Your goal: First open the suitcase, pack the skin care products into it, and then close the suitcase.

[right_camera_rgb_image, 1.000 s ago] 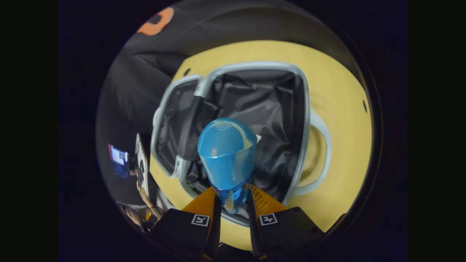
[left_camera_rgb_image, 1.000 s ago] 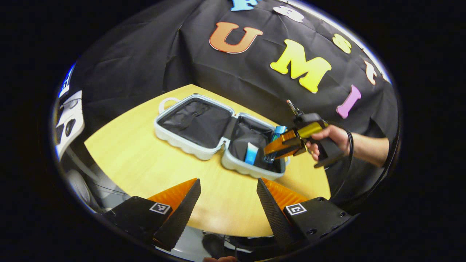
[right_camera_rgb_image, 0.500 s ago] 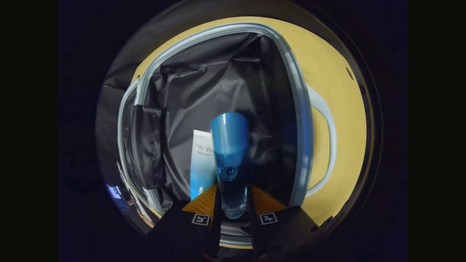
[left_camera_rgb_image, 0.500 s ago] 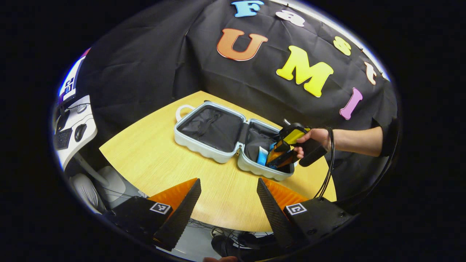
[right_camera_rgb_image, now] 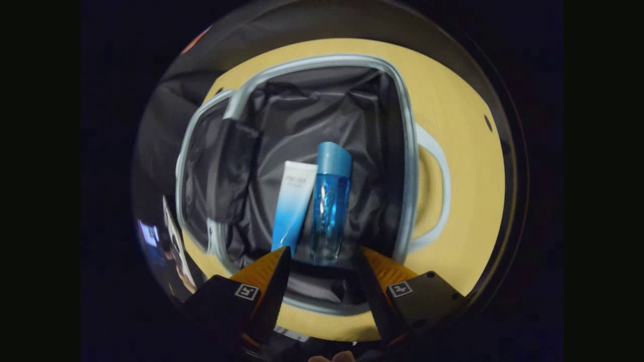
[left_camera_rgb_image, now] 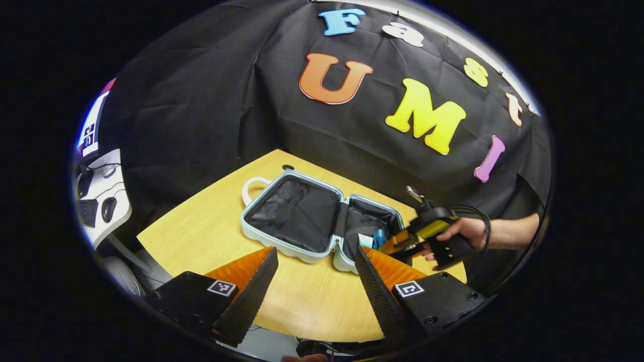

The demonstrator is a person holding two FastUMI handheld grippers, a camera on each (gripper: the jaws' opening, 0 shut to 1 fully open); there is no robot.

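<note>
Released since half a second ago, our blue bottle (right_camera_rgb_image: 328,203) now lies in the suitcase (right_camera_rgb_image: 408,166) and our right gripper (right_camera_rgb_image: 322,274) has drawn back, fingers spread and holding nothing.

Low in the centre of the right gripper view, we see the bottle just beyond the fingertips, touching the white-and-blue tube (right_camera_rgb_image: 293,206), long axes running up the frame. Our left gripper (left_camera_rgb_image: 314,274) hangs open at the bottom of its view; the lid half (left_camera_rgb_image: 294,213) sits mid-frame, and we judge it nearer for closing.

The right claw (left_camera_rgb_image: 397,245) has a yellow body, black grip and black cable; the hand (left_camera_rgb_image: 465,232) shows a bare forearm.
</note>
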